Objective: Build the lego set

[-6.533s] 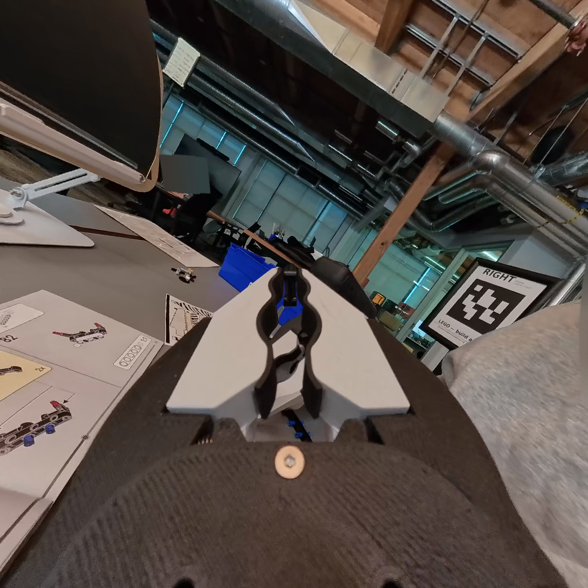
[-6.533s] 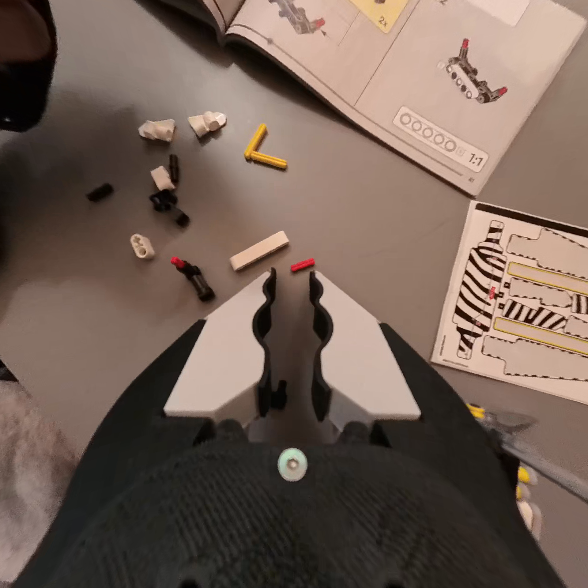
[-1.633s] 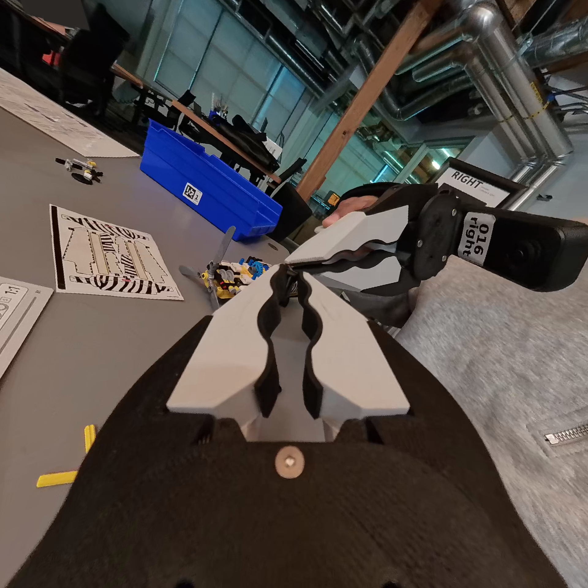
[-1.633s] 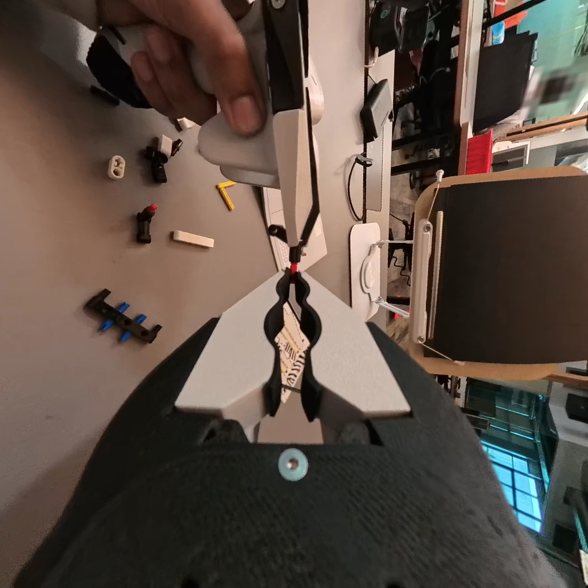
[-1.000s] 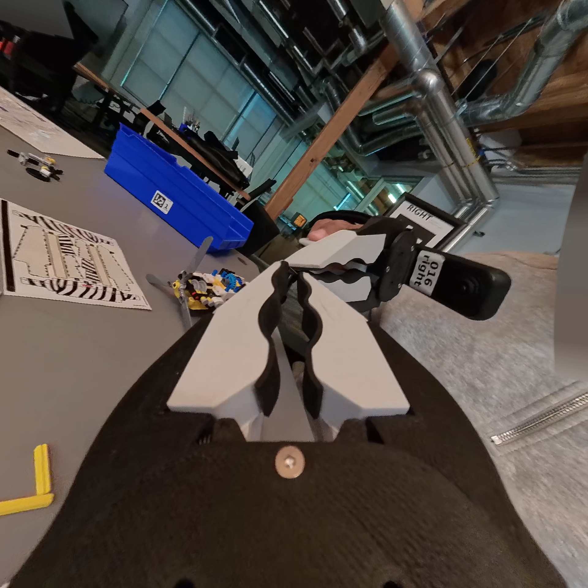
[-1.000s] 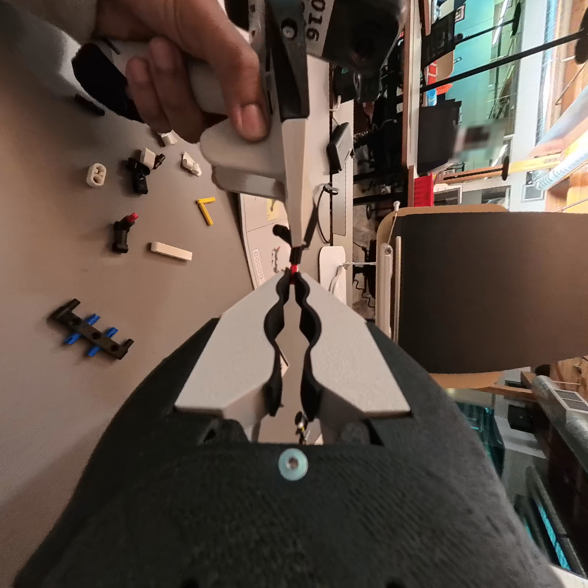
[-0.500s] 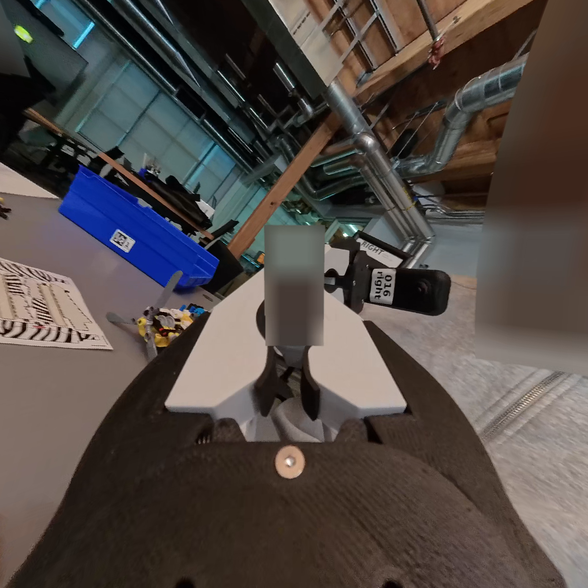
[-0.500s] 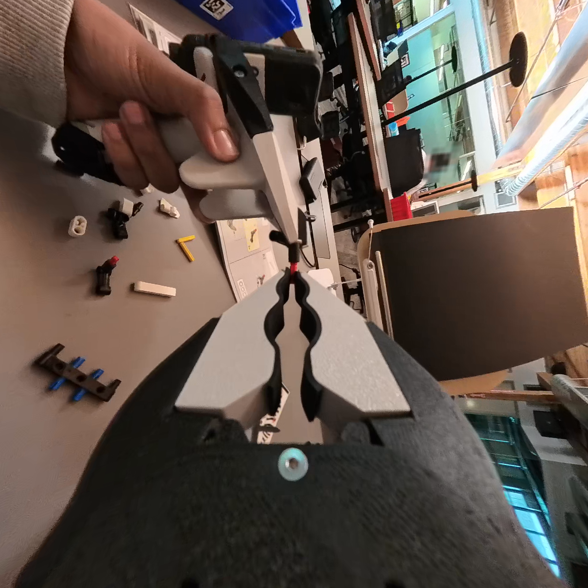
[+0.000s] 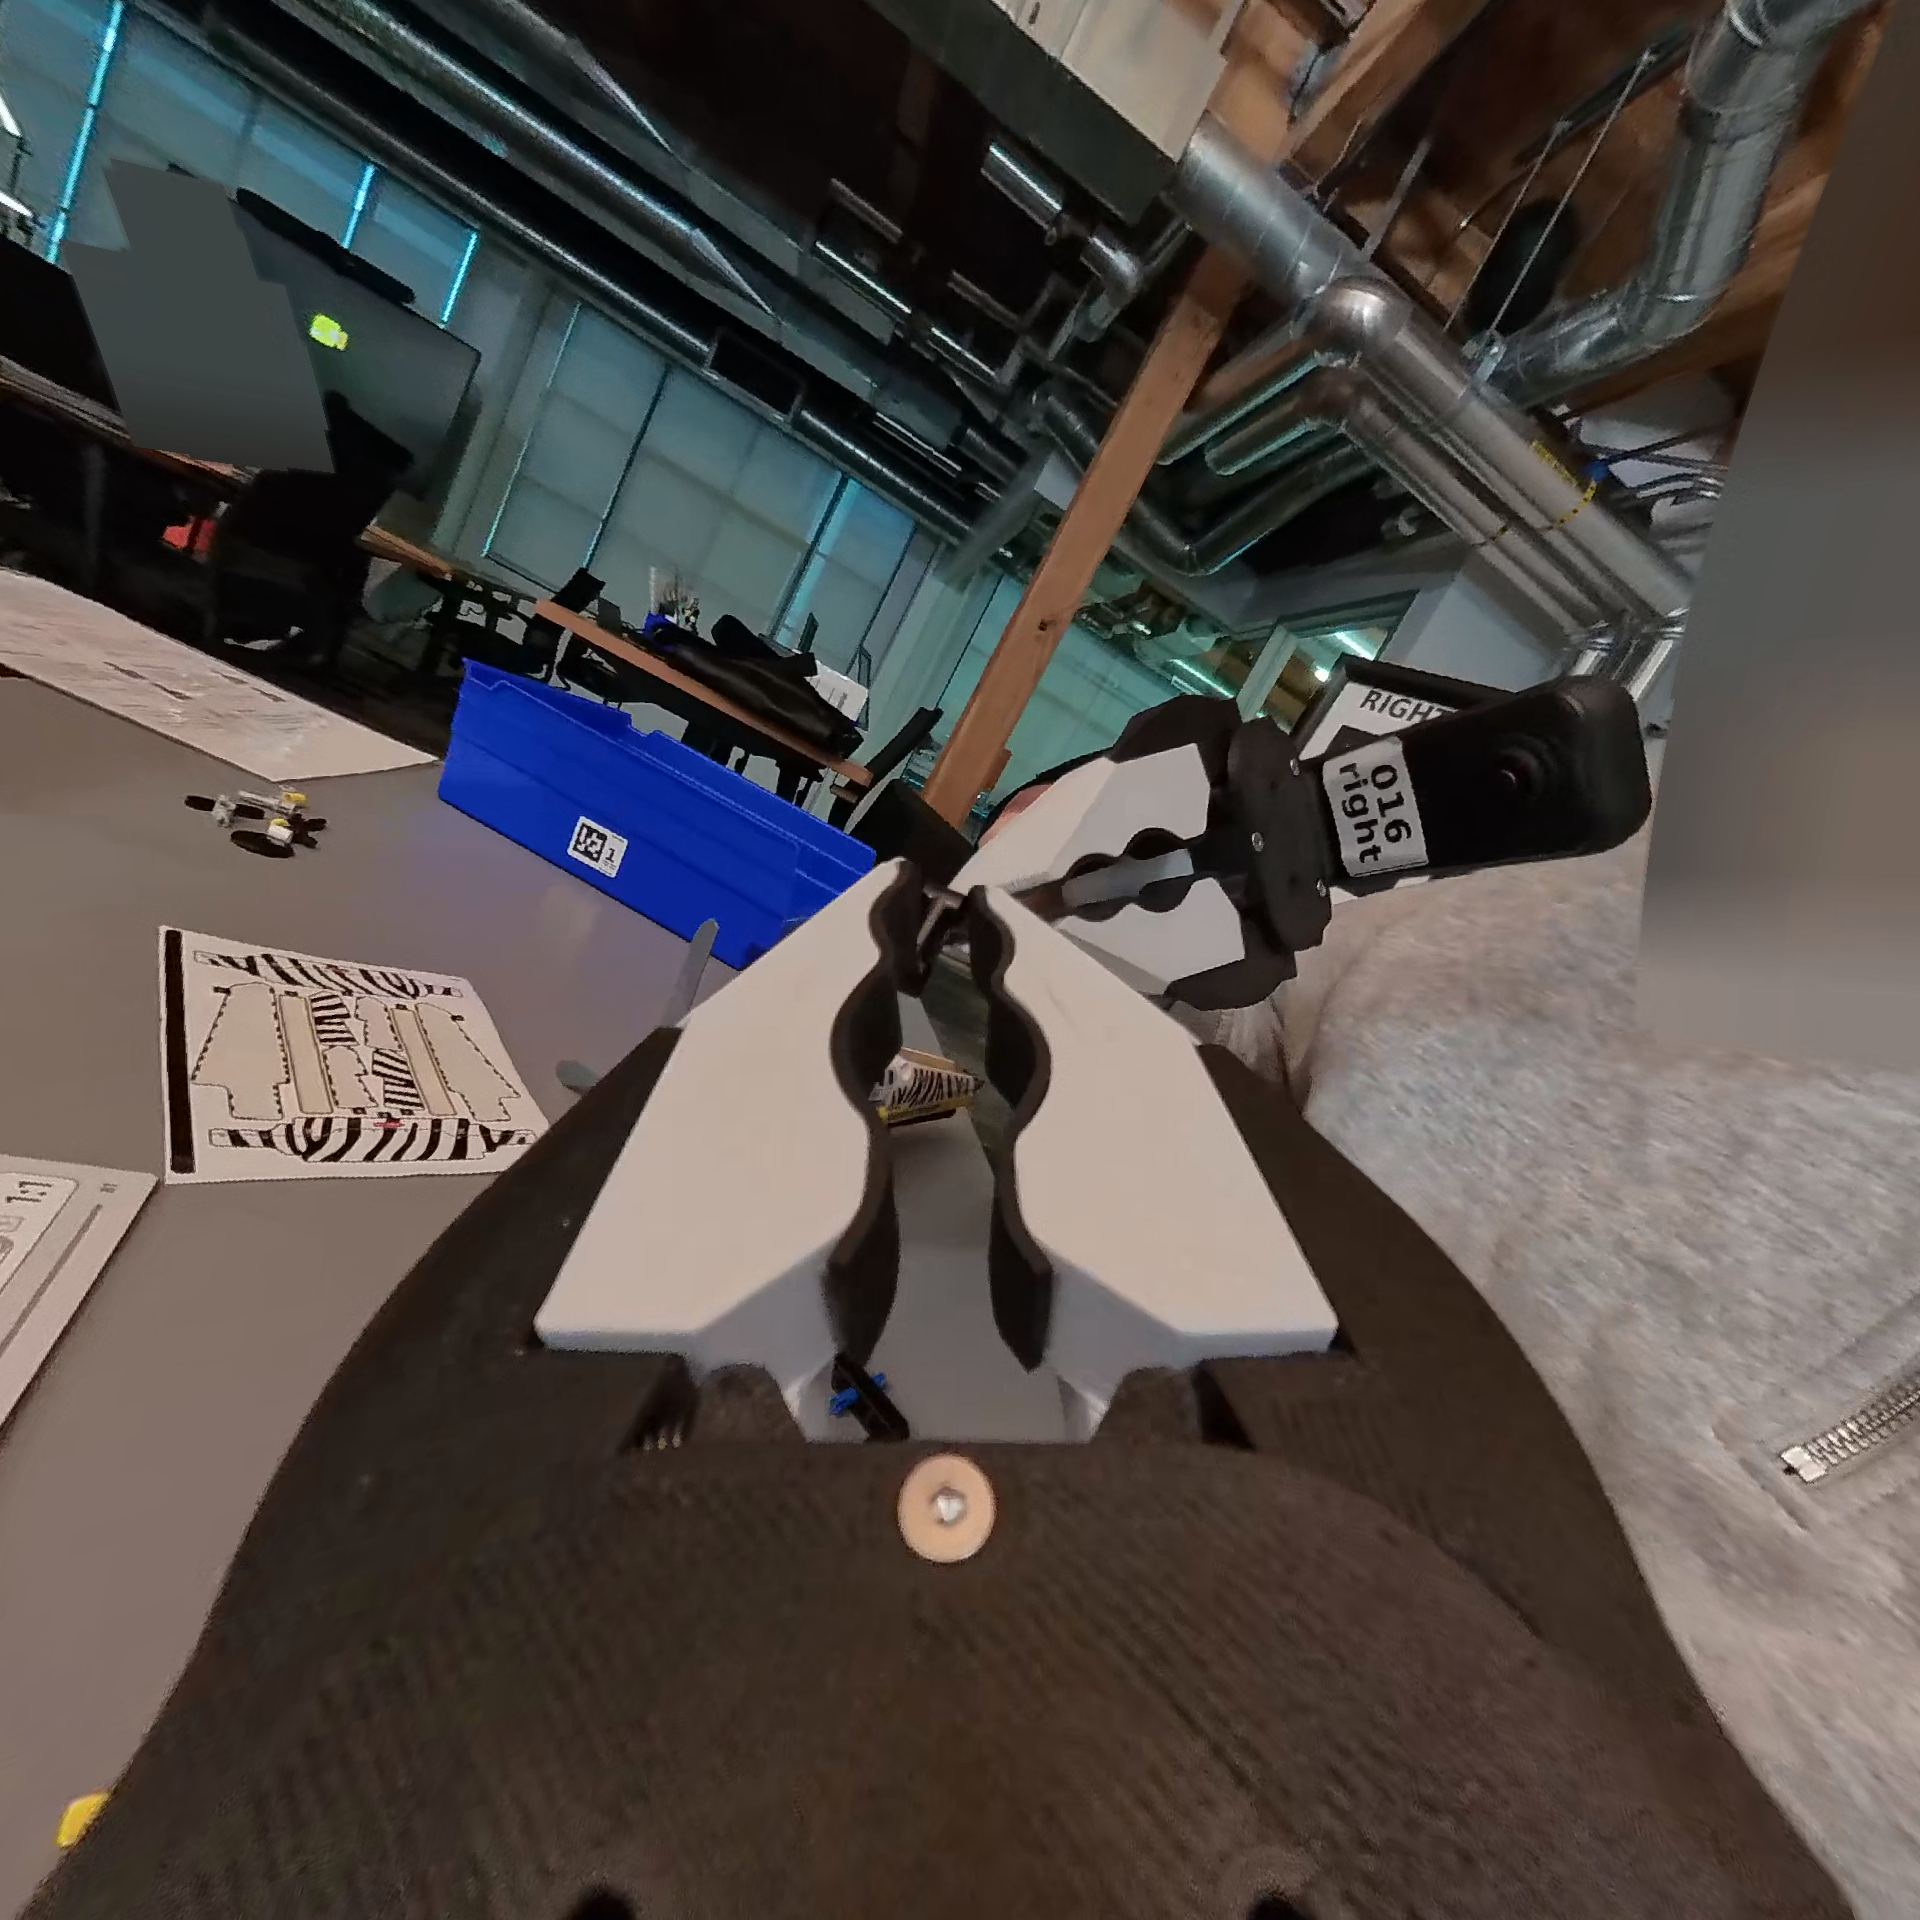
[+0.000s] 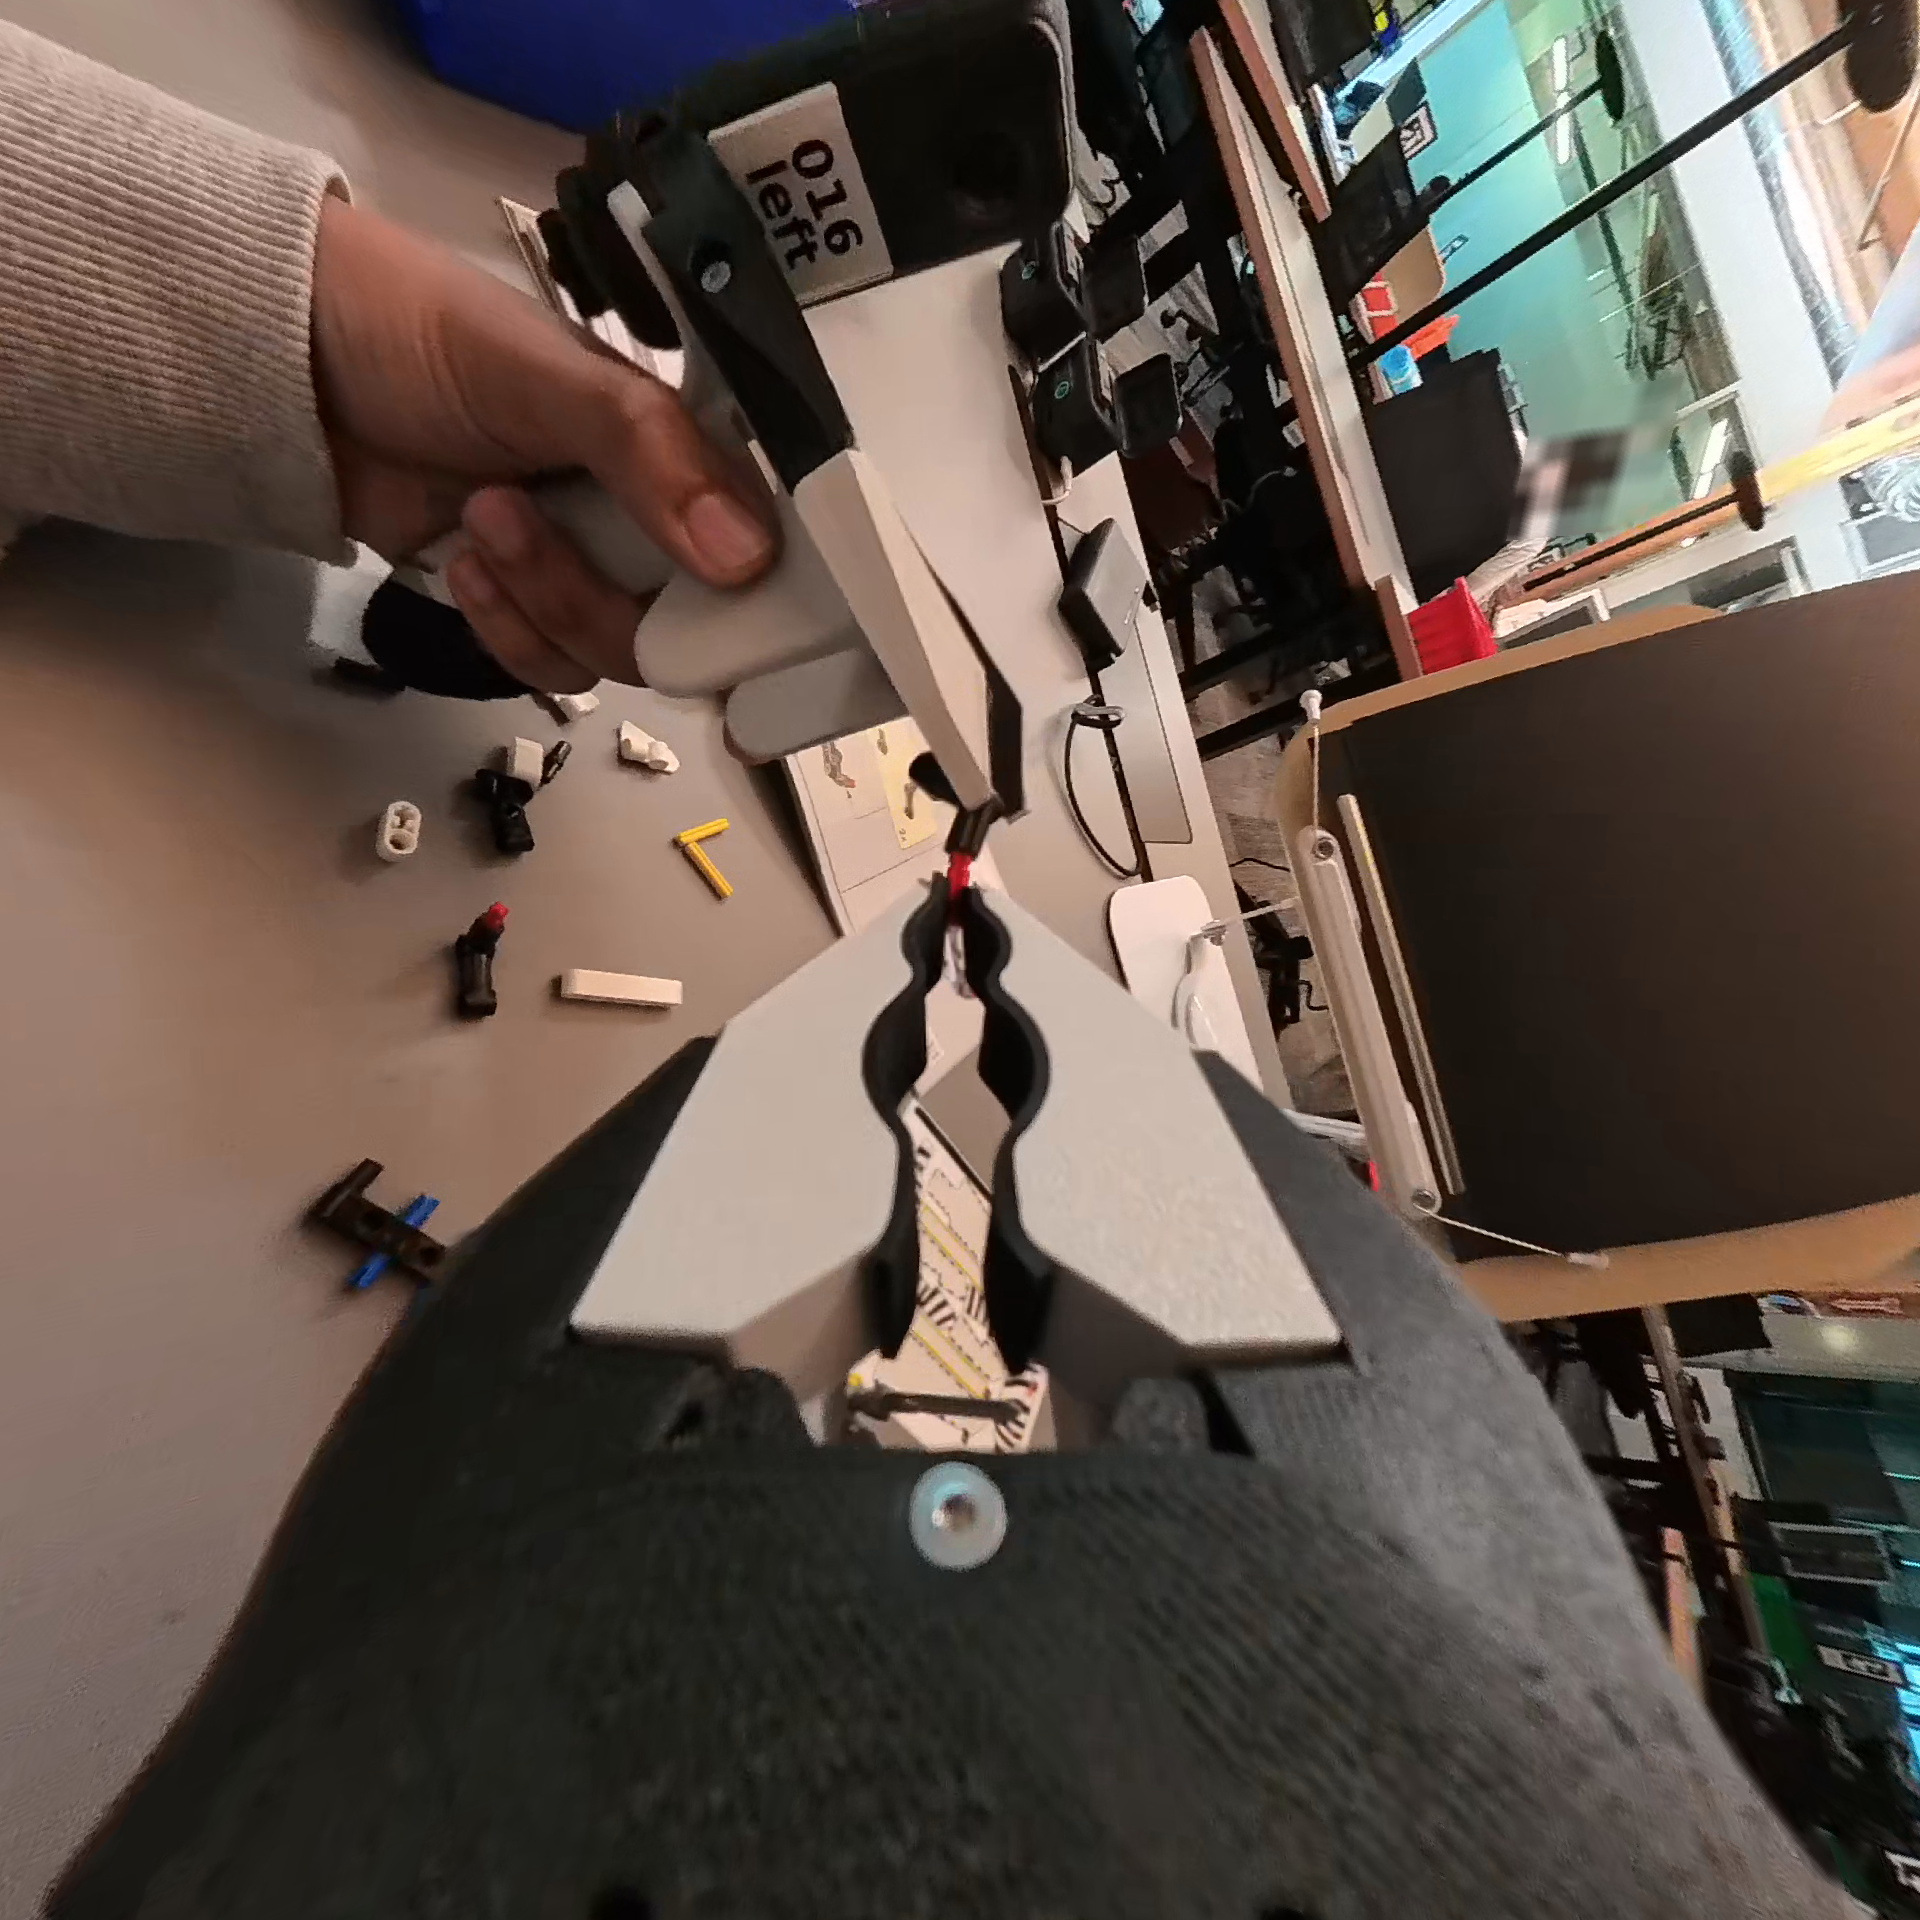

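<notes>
In the right wrist view my right gripper (image 10: 956, 914) is shut on a small red pin (image 10: 958, 868). The left gripper (image 10: 987, 810) comes down from above, shut on a small black connector (image 10: 971, 828), and the pin's end meets that connector. In the left wrist view my left gripper (image 9: 940, 904) is shut at its tips on the black piece, and the right gripper (image 9: 1003, 891) touches it tip to tip from the right. Both are held up above the grey table (image 10: 208, 1039). A black beam with blue pins (image 10: 379, 1236) lies on the table.
Loose parts lie on the table: a white beam (image 10: 620, 987), a black connector with a red pin (image 10: 478, 961), yellow pieces (image 10: 707, 857), small white and black bits (image 10: 398, 831). A sticker sheet (image 9: 332, 1060), a blue bin (image 9: 644, 821) and the instruction booklet (image 10: 862, 810) are nearby. My left and right fingertips are right by each other. The white beam (image 10: 620, 987) is about equally far from each gripper, around 15 centimeters.
Over the last second both grippers stayed tip to tip, shut on their pieces, while tilting and turning together. Earlier the right gripper was open over the red pin on the table.
</notes>
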`<state>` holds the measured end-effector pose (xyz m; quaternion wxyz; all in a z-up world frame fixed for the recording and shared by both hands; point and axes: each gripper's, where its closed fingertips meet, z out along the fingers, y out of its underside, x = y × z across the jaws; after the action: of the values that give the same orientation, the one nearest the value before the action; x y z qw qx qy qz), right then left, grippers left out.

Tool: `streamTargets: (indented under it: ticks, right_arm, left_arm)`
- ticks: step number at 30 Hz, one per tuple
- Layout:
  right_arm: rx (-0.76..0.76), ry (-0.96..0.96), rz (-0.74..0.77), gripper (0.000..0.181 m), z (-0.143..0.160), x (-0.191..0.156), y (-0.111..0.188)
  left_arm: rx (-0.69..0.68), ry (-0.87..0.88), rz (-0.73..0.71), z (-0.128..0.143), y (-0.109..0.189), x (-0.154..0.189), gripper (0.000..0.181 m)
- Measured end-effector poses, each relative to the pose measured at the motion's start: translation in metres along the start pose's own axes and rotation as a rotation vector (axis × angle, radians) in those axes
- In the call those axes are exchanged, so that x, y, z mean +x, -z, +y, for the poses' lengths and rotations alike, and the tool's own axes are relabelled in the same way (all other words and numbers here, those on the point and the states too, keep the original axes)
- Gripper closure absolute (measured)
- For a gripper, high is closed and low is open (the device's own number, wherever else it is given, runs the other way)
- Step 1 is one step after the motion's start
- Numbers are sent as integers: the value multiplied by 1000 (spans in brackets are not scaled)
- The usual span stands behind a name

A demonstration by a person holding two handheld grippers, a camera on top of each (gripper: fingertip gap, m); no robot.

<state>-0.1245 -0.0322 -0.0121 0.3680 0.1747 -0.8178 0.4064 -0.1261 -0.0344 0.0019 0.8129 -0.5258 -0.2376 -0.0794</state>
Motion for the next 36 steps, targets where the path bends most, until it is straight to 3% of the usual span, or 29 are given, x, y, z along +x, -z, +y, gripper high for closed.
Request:
streamTargets:
  ticks: [24, 31, 36]
  right_arm:
    - [-22, -152, -84, 181, 11, -6, 1]
    - [-189, 41, -48, 181, 29, -9, -4]
    - [-188, 60, -73, 181, 29, -12, -4]
  left_arm:
    - [-139, -48, -47, 20, -3, -3, 174]
    - [-244, -151, -149, 34, -6, -16, 175]
    - [-250, -158, -139, 34, -6, -15, 175]
